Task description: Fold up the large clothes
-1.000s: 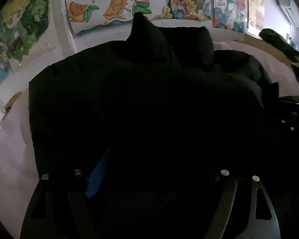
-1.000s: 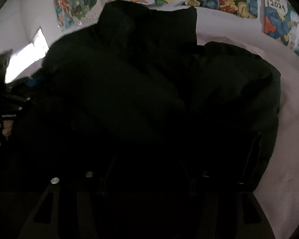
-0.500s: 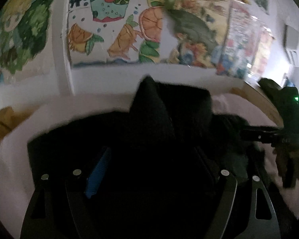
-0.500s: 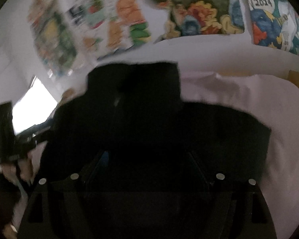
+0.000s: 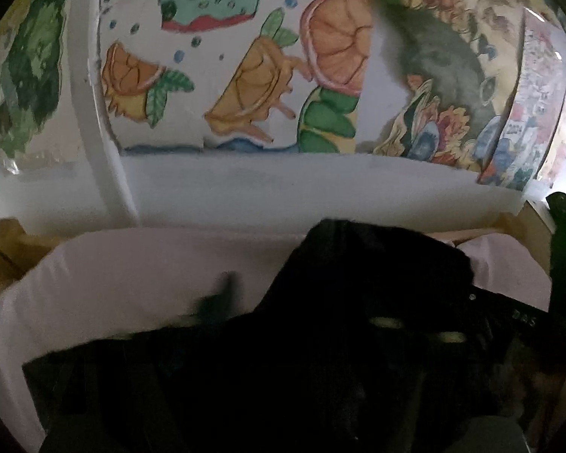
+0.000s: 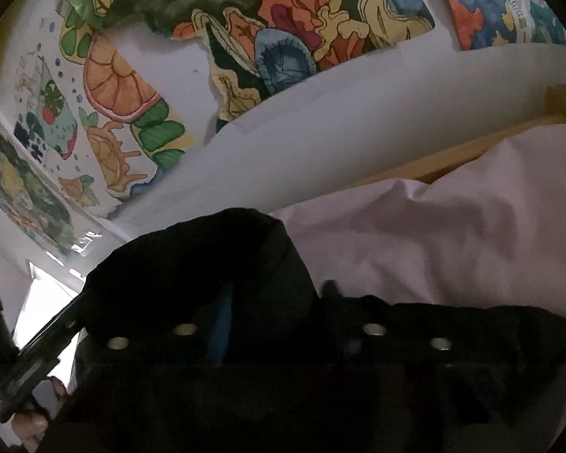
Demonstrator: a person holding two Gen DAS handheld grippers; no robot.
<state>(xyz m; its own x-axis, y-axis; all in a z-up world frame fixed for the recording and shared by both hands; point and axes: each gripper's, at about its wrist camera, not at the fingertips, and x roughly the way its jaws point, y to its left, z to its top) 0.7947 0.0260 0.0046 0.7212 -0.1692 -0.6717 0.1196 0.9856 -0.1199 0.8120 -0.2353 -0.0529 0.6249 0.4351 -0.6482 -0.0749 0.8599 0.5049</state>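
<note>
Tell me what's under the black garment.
A pale pink sheet shows around the black garment. Anything beneath the cloth itself, including the gripper fingertips, is hidden.

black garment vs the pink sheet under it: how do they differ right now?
Colour: the black garment is near black; the sheet is pale pink.
Pose: the garment is bunched into a raised hump; the sheet lies spread out with soft wrinkles.
Extent: the sheet runs past the garment to the wooden frame; the garment covers only part of the sheet.
Shared: both are soft cloth.
</note>
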